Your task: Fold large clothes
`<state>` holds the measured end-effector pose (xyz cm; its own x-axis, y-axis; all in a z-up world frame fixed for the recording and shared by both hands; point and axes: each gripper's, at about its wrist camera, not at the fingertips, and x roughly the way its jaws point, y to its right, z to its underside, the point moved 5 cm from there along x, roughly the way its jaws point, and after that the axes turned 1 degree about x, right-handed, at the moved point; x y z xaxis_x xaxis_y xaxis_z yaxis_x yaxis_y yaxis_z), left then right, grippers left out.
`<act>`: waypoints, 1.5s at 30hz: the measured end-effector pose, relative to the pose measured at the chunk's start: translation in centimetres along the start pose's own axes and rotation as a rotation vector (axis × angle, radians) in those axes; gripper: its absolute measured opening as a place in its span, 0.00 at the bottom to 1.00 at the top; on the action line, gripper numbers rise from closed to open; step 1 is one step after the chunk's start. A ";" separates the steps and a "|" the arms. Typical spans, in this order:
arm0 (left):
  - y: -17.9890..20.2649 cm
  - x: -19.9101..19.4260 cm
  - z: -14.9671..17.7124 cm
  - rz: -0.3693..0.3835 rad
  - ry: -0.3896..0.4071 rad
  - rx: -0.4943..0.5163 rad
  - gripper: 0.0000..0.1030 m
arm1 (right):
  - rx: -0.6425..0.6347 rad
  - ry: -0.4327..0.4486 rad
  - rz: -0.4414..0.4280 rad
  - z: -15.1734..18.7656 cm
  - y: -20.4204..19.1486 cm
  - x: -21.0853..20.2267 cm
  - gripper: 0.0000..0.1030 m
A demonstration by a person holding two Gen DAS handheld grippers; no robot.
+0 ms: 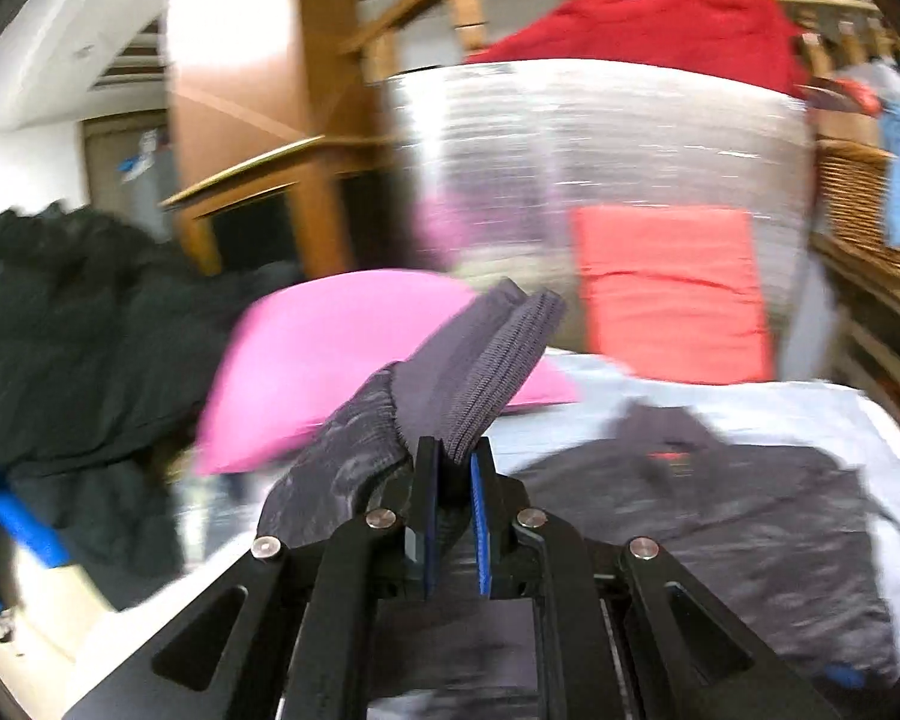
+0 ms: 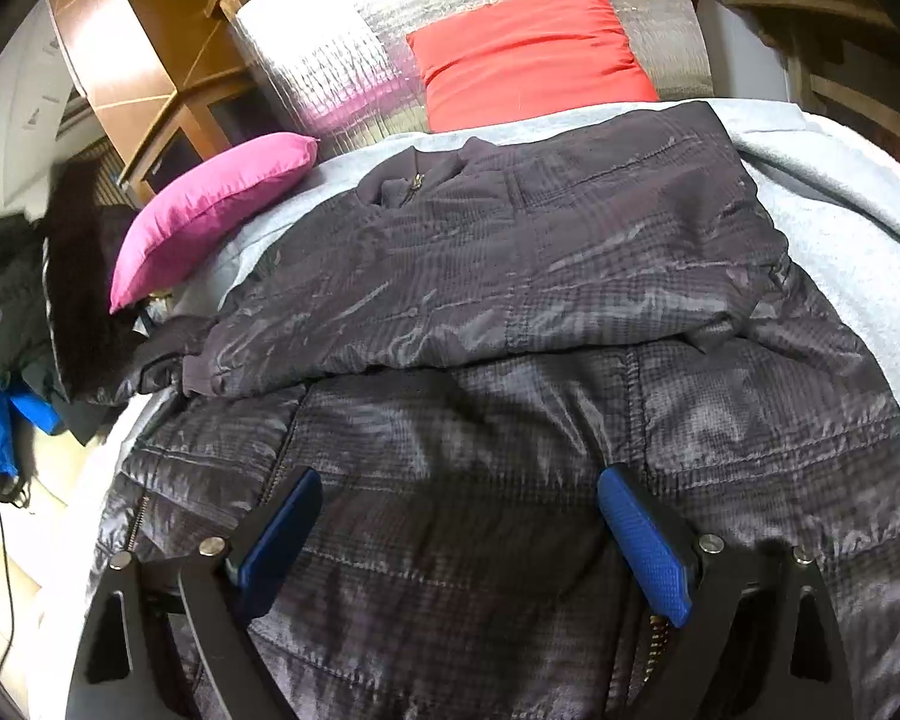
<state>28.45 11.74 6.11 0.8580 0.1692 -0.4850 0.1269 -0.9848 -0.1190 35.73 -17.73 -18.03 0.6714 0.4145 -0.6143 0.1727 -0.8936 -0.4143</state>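
A dark grey quilted jacket (image 2: 498, 312) lies spread on a pale grey sheet (image 2: 840, 228) on the bed, one sleeve folded across its chest. My left gripper (image 1: 453, 462) is shut on the ribbed cuff (image 1: 486, 354) of the other sleeve and holds it lifted above the bed; the jacket's body (image 1: 720, 510) lies below to the right. My right gripper (image 2: 459, 498) is open, its blue pads (image 2: 642, 540) spread just above the jacket's lower front, holding nothing.
A pink pillow (image 2: 210, 210) lies at the bed's left and an orange-red pillow (image 2: 528, 42) leans on a silver padded headboard (image 2: 342, 48). Dark clothes (image 1: 72, 330) are piled left of the bed. A wicker basket (image 1: 870, 204) and wooden furniture (image 1: 312, 120) stand behind.
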 end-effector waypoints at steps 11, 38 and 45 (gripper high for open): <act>21.4 1.1 4.7 0.366 -0.127 0.113 0.11 | 0.068 0.008 -0.066 -0.6 0.6 -0.4 0.93; 2.3 1.0 19.0 0.321 -0.226 -0.227 0.63 | 0.611 0.007 -0.363 -7.2 4.8 -0.6 0.93; -0.8 1.0 21.0 0.312 -0.244 -0.293 0.64 | 0.653 -0.011 -0.290 -8.7 5.5 2.1 0.92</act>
<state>18.73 13.56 -12.51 0.7405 -0.1654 -0.6514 0.0473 -0.9540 0.2960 44.40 -23.22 -15.74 0.6563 0.6243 -0.4238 -0.1263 -0.4629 -0.8774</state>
